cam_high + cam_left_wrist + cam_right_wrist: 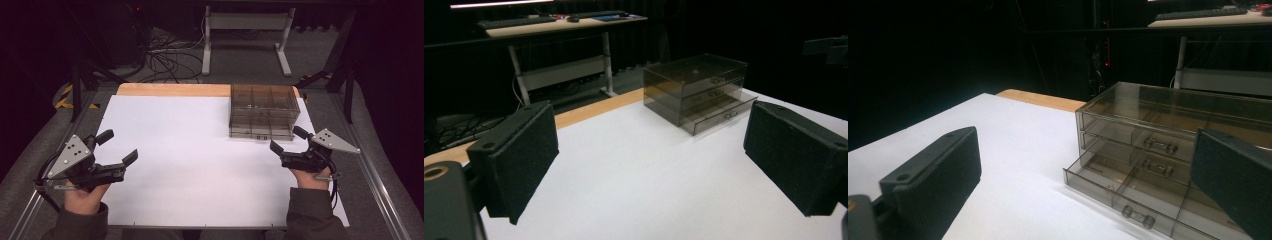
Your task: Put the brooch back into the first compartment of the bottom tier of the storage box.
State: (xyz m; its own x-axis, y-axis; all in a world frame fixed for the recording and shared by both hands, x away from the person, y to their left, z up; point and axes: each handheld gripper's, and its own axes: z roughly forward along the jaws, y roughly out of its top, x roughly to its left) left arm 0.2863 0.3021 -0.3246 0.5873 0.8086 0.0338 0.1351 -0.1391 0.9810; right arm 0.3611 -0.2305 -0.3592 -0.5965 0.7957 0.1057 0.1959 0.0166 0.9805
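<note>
At the near left of the white tabletop (190,150), the person's left hand (82,196) comes up from the near edge, sleeve at the wrist, holding the left gripper (116,147) low over the surface and aimed to the right and a little far; its jaws stand wide apart with nothing between them, and its grey three-cornered plate faces up. In the left gripper view the two black padded jaws frame bare white tabletop, with the drawer box (698,92) well beyond them, far and right. That smoky, see-through drawer box (262,111) sits at the far right of the tabletop, close to the strip of bare wood along the far edge. It has stacked rows of small drawers with little handles; the bottom drawer (1128,192) is pulled partway out, and its divided compartments look empty. Just near and right of the box, the right hand (311,178) holds the right gripper (288,139) pointing left and far, jaws spread wide and holding nothing. In the right gripper view the box lies between the jaws, close ahead, not touched by either.
</note>
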